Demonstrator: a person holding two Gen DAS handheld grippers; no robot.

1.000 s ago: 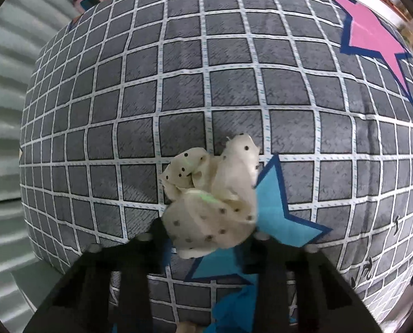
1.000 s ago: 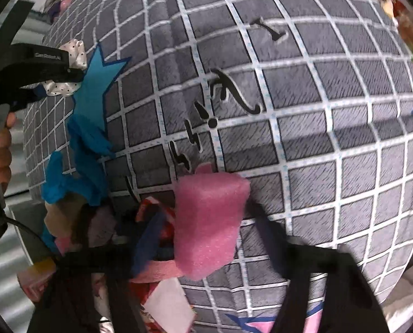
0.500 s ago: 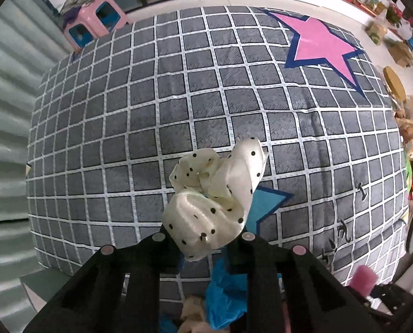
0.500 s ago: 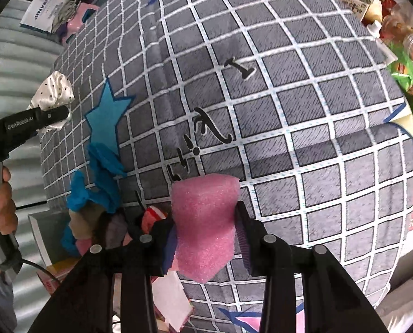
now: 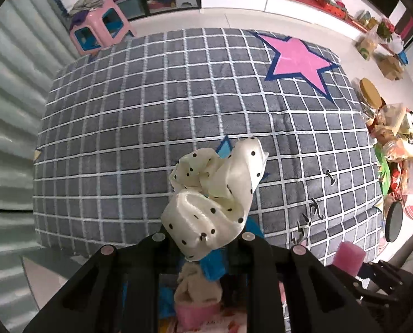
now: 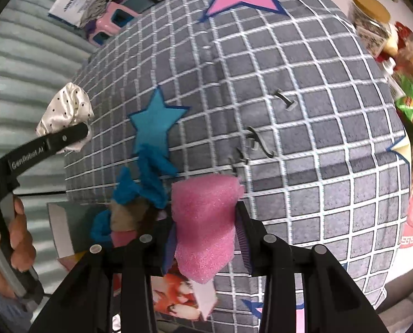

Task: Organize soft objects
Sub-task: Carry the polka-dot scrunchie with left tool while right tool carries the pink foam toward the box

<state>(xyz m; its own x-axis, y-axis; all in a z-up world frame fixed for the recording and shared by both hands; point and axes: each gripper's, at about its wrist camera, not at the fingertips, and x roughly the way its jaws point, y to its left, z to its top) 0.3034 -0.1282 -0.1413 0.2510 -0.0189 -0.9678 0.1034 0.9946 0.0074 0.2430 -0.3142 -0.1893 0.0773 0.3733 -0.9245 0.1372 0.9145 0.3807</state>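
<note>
Between the closed jaws of the left gripper [image 5: 203, 238] sits a cream satin scrunchie with black dots [image 5: 214, 191], pinched at its lower folds while the rest billows up ahead of the fingertips, clear of the surface below. From the right wrist view the same scrunchie [image 6: 66, 111] shows at the far left, clamped in the left gripper's black finger, with the person's hand [image 6: 18, 238] wrapped around the handle beneath it. The right gripper [image 6: 206, 222] is closed to a narrow gap on a pink foam block [image 6: 203, 222], whose sides bulge slightly against the pads and whose lower end tapers down between the fingers.

Just beneath and behind the left gripper lies a heap of soft things: a crumpled blue cloth [image 6: 148, 177], a beige piece [image 6: 126, 216] and something pink, all at the near edge of a grey checked mattress [image 5: 151, 111]. The blue cloth trails from the heap toward a blue star [image 6: 156, 119] printed on the cover, ahead and left of the right gripper. A pink star [image 5: 298, 58] is printed far ahead of the left gripper, to its right. Beyond the mattress, ahead and left, stands a pink plastic stool [image 5: 101, 27] on the white floor; to the right a clutter of packets and a jar with a tan lid [image 5: 370, 94] lines the mattress edge.
</note>
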